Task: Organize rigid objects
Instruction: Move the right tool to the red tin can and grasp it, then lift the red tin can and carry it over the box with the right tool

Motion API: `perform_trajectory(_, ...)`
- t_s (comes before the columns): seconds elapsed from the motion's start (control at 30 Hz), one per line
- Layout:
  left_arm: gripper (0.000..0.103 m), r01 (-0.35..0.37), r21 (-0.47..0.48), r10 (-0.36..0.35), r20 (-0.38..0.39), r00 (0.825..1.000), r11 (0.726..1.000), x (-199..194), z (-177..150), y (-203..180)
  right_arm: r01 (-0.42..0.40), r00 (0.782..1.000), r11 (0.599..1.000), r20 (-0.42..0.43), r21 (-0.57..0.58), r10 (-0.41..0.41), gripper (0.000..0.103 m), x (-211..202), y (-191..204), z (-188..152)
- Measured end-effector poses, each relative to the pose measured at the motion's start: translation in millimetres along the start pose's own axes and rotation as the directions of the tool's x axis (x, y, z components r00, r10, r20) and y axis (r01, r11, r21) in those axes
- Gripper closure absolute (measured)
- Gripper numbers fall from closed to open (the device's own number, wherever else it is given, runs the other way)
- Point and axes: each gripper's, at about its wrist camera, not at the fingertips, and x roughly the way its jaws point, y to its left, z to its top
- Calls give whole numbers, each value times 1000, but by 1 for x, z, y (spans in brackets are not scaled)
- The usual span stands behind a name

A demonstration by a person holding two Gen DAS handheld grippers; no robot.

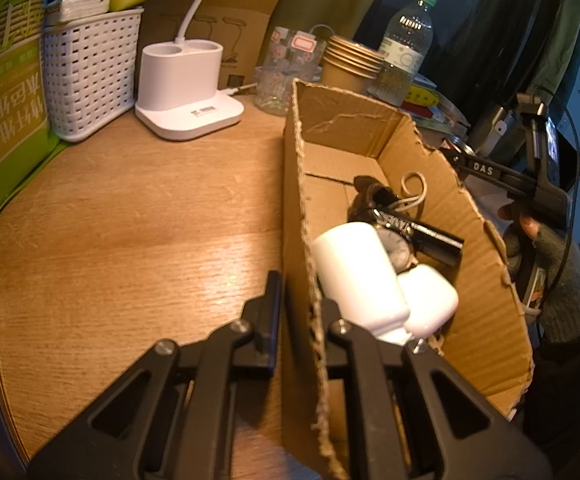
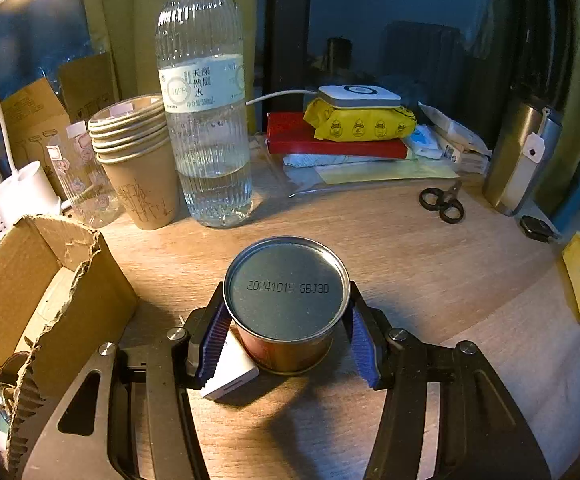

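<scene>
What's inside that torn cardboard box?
In the cardboard box: two white cases, a wristwatch, a black tube, a looped cord. Whatever lies beneath them is covered.

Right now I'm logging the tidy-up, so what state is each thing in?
Left claw: shut on the cardboard box wall.
Right claw: around the tin can, pads beside its sides.
Tin can: upright on the desk, lid sealed.
Cardboard box: open-topped, torn rim, holding several items.
Water bottle: upright, capped, partly full.
Paper cups: stacked upright.
Scissors: lying flat.
</scene>
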Motion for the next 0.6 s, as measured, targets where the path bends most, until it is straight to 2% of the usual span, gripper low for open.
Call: perform_trajectory(0.6,93,0,0,0,0,1000,1000,0,0,0,-5,996,999,90,-34,8,46,-47,14,2)
